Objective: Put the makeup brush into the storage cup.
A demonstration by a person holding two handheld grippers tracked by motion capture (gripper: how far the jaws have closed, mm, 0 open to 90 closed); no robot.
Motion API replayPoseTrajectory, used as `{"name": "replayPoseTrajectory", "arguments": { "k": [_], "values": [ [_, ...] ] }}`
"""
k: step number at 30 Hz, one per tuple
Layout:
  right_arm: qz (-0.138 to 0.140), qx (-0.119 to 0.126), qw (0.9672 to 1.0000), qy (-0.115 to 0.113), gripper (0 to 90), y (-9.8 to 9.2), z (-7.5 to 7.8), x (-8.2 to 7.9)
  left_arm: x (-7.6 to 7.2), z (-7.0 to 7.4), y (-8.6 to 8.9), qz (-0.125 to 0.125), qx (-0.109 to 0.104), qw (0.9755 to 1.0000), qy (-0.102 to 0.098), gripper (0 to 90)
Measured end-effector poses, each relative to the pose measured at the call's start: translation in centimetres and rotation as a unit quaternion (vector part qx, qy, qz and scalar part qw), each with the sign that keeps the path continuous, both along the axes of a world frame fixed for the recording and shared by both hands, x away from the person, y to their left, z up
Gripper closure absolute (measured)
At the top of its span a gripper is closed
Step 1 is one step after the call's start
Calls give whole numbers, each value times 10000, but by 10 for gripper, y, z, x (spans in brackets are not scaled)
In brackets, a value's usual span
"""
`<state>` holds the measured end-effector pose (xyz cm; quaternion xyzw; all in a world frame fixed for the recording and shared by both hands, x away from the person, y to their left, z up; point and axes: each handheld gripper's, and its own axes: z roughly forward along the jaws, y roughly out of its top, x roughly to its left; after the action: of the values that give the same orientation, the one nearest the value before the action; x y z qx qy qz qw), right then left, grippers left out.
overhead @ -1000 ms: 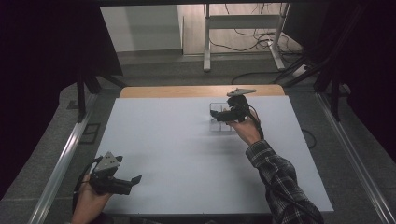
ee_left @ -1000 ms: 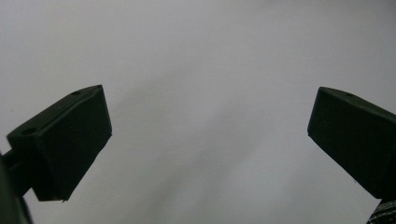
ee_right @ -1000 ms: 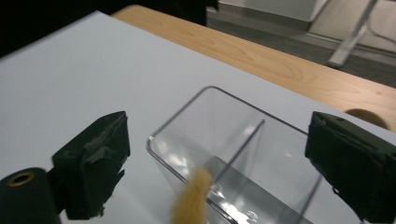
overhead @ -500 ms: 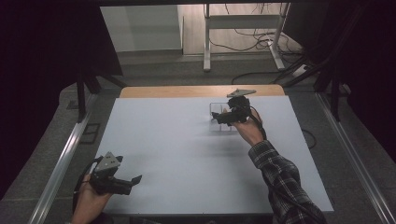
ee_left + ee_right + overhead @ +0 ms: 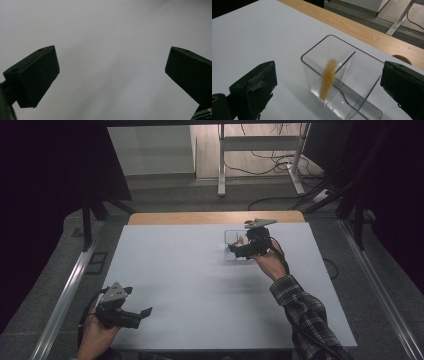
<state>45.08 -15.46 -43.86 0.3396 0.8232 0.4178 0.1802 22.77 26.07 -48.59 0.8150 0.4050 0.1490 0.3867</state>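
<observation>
Clear divided box (image 5: 342,82) on white table (image 5: 200,285), both tongs released, dark room, cabled floor.

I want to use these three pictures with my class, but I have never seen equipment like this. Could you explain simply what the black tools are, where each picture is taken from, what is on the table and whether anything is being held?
A person sits at a white table holding a hand-held two-jaw gripper in each hand. The high view looks down from above the person. The other two pictures come from cameras riding on the grippers, looking along their black jaws.

The left gripper hangs near the table's front left corner; its own view shows open jaws and bare tabletop.

The right gripper is at a clear plastic organiser with dividers near the far edge. A fuzzy tan strip leans inside one compartment, and looks blurred. The right jaws stand open on either side of the organiser, so neither gripper holds anything.
</observation>
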Motion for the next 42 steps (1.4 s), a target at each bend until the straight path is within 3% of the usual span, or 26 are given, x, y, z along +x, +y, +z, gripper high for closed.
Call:
{"name": "replayPoseTrajectory", "arguments": {
  "k": [12, 20, 31, 42],
  "values": [
    [89, -86, 9999, 49, 3, -5, 1, -11, 1, -1, 0, -31, -153, 9999, 64, 0],
    [158, -167, 9997, 71, 2, -7, -2, -17, 0, 0, -2, -109, -41, 9999, 1, 0],
    [201, -218, 9995, 126, 4, -12, -5, -27, -1, 1, -2, -50, -51, 10000, 10, 0],
    [274, -213, 9992, 207, 7, -12, -10, -39, -1, 2, -1, 18, 72, 9999, -72, 0]
  ]
}}
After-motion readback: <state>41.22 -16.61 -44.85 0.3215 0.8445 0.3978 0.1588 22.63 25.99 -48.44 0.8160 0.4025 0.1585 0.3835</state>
